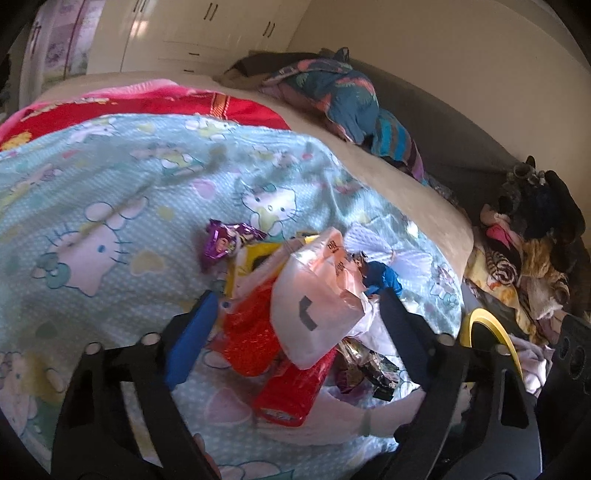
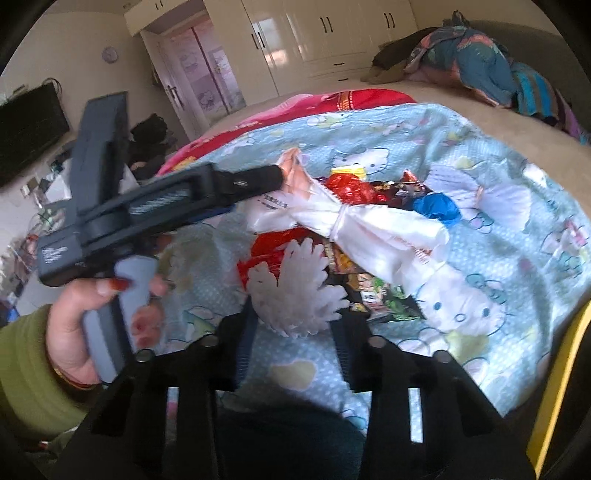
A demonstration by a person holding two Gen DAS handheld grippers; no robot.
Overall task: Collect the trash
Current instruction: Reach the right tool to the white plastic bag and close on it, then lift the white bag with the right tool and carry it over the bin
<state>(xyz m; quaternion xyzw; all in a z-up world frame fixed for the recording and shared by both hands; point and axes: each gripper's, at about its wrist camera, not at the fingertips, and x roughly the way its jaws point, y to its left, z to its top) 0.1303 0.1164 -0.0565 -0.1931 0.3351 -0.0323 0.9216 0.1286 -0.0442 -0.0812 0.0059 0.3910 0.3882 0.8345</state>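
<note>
A heap of trash lies on a light blue cartoon-cat blanket (image 1: 110, 184) on the bed. It holds a knotted white and pink plastic bag (image 1: 314, 295) (image 2: 373, 229), red wrappers (image 1: 251, 332) (image 2: 273, 247), a purple wrapper (image 1: 225, 240) and a blue one (image 2: 436, 206). My left gripper (image 1: 299, 299) straddles the bag and red wrappers, jaws wide, without a clear squeeze. From the right wrist view, its upper finger (image 2: 258, 179) reaches the bag's pink end. My right gripper (image 2: 295, 321) is shut on a white frilly paper (image 2: 295, 291) at the heap's near edge.
A hand in a green sleeve (image 2: 74, 325) holds the left gripper. Bundled bedding (image 1: 347, 92) lies at the bed's far end and a clothes heap (image 1: 517, 258) beside the bed. A yellow rim (image 1: 487, 328) sits near right. White wardrobes (image 2: 332, 29) line the far wall.
</note>
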